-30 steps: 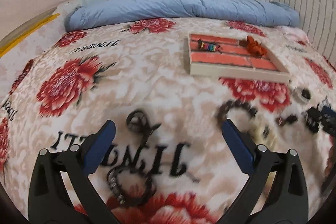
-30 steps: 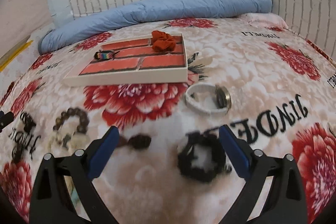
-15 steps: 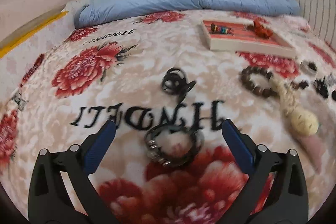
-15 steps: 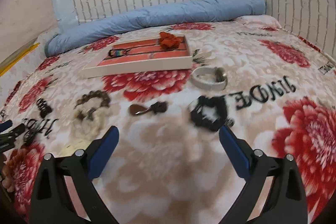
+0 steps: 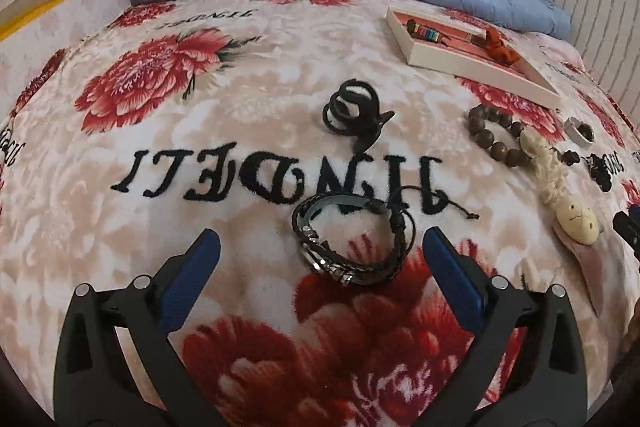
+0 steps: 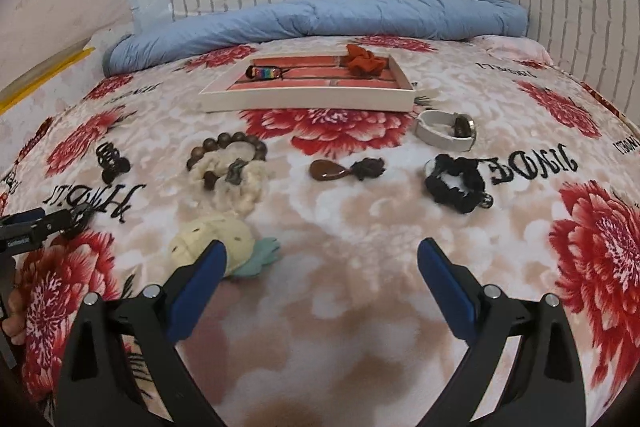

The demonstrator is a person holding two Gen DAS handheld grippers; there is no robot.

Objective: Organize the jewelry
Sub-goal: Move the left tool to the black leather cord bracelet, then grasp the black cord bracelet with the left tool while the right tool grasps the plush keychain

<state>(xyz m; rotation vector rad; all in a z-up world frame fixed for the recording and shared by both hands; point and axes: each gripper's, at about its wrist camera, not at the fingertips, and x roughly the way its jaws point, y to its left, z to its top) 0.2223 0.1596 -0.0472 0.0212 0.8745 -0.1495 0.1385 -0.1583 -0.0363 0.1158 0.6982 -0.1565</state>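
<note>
On the flowered bed blanket (image 5: 248, 115), between the spread, empty left tongs (image 5: 320, 259), lies a dark braided bracelet (image 5: 354, 241), likely light and floppy, best pinched across its stiffer metal-clasp side, while the right tongs (image 6: 320, 263) hover released, well short of the tray (image 6: 308, 99).

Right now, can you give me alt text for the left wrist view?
The open left claw hovers over a dark braided bracelet on a floral blanket. Beyond lie a black hair clip, a wooden bead bracelet and a white tray holding two pieces.
</note>
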